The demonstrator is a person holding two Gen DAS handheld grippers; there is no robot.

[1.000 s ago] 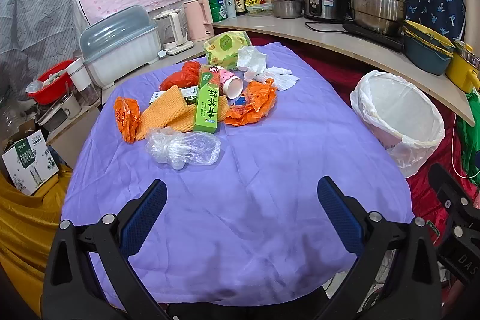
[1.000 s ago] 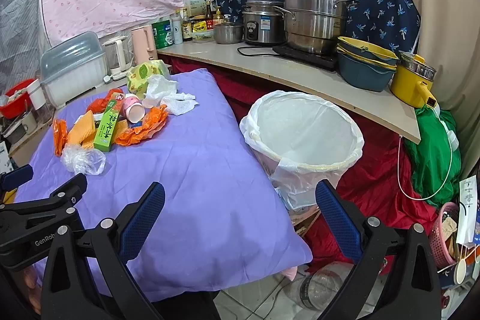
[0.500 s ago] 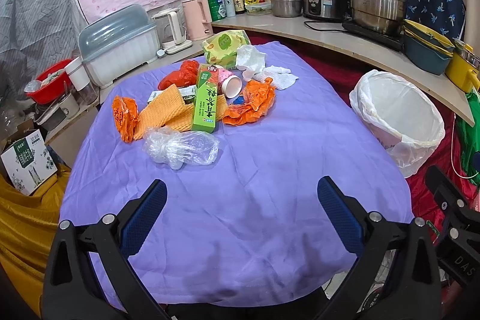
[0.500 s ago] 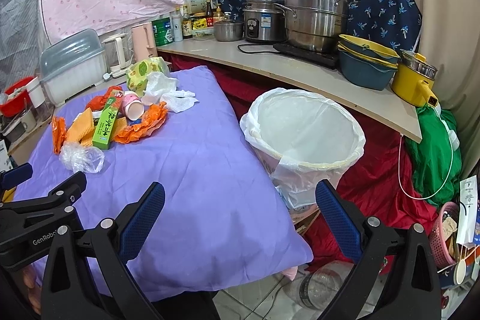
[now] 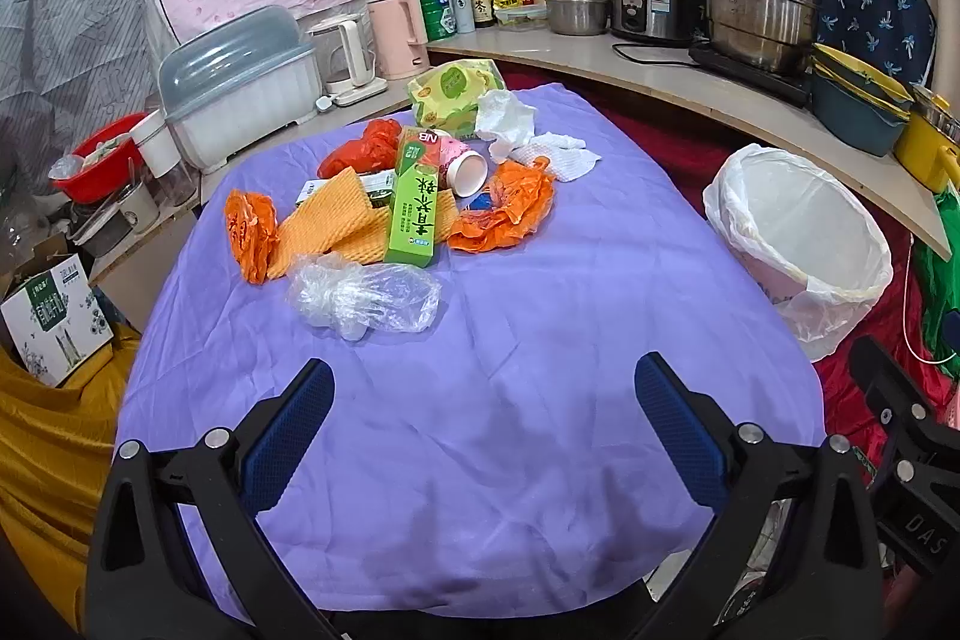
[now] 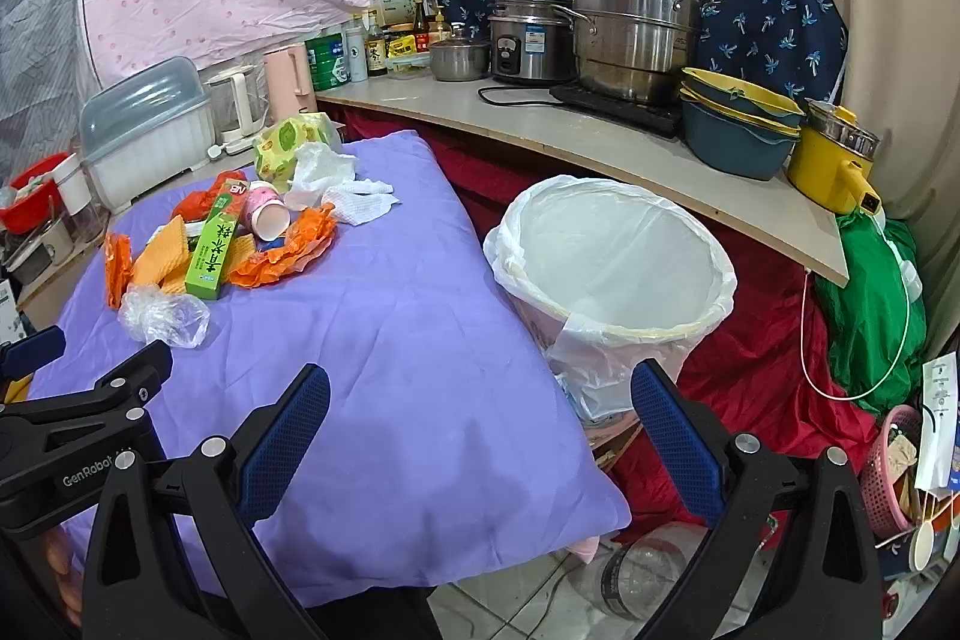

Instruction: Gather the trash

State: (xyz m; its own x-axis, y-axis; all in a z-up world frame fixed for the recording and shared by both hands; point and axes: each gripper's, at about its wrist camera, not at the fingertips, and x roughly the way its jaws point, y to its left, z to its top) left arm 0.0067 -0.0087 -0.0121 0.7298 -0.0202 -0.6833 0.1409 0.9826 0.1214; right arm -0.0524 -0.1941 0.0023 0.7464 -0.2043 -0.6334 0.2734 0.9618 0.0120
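Clearly, the purple cloth (image 5: 540,340) is soft and wrinkled, so a low scoop could snag it and drag the heap. The lined bin (image 6: 612,256), round and empty, stands just beside the table's right edge. The trash lies far across: crinkly orange bags (image 5: 504,214), a rigid green carton (image 5: 414,214), a limp clear bag (image 5: 366,298) likely to slip. Left gripper (image 5: 480,430) and right gripper (image 6: 480,430) both gape, empty.

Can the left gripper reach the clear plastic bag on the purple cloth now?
Probably yes. The left gripper is open, the clear bag lies nearest in the pile, and only bare purple cloth lies between them.
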